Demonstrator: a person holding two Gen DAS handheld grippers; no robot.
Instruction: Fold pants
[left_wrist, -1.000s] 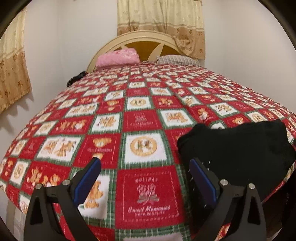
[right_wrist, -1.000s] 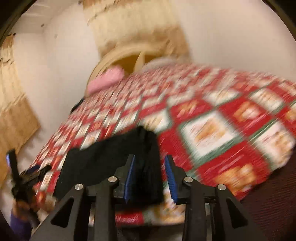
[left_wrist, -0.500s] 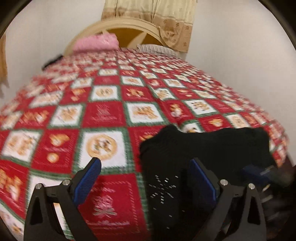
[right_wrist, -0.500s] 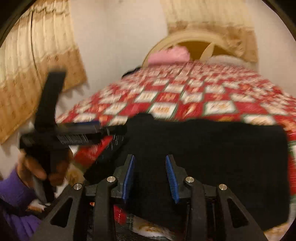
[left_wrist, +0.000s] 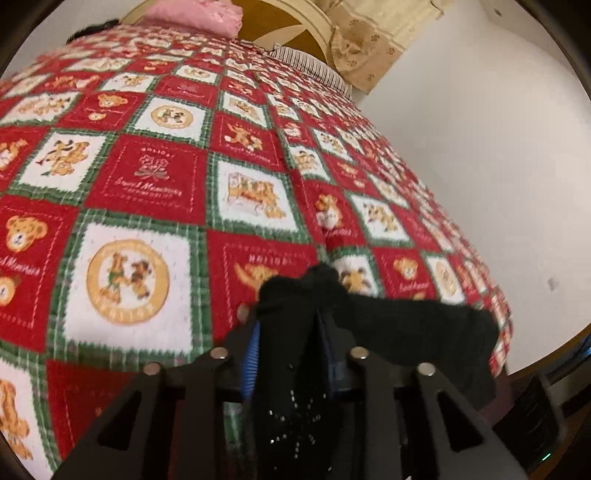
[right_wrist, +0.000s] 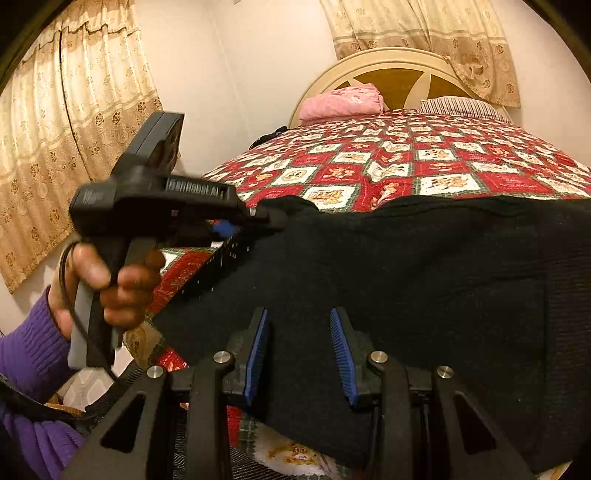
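The black pants (right_wrist: 424, 273) lie folded at the near edge of the bed. My left gripper (left_wrist: 290, 332) is shut on a bunched corner of the pants (left_wrist: 295, 295), lifting it off the blanket; the rest trails to the right (left_wrist: 424, 332). In the right wrist view the left gripper (right_wrist: 258, 216) pinches the pants' far left corner. My right gripper (right_wrist: 299, 350) is open, its blue pads apart, over the near edge of the pants without gripping the cloth.
The bed carries a red, green and white teddy-bear blanket (left_wrist: 147, 184). A pink pillow (right_wrist: 341, 101) and a striped pillow (right_wrist: 461, 107) lie by the cream headboard (right_wrist: 391, 62). Curtains (right_wrist: 66, 147) hang at left. A white wall (left_wrist: 498, 129) is close on the right.
My left gripper has swung right over the pants and closed on their corner. The right gripper has stayed open and moved a little nearer the pants' near edge.
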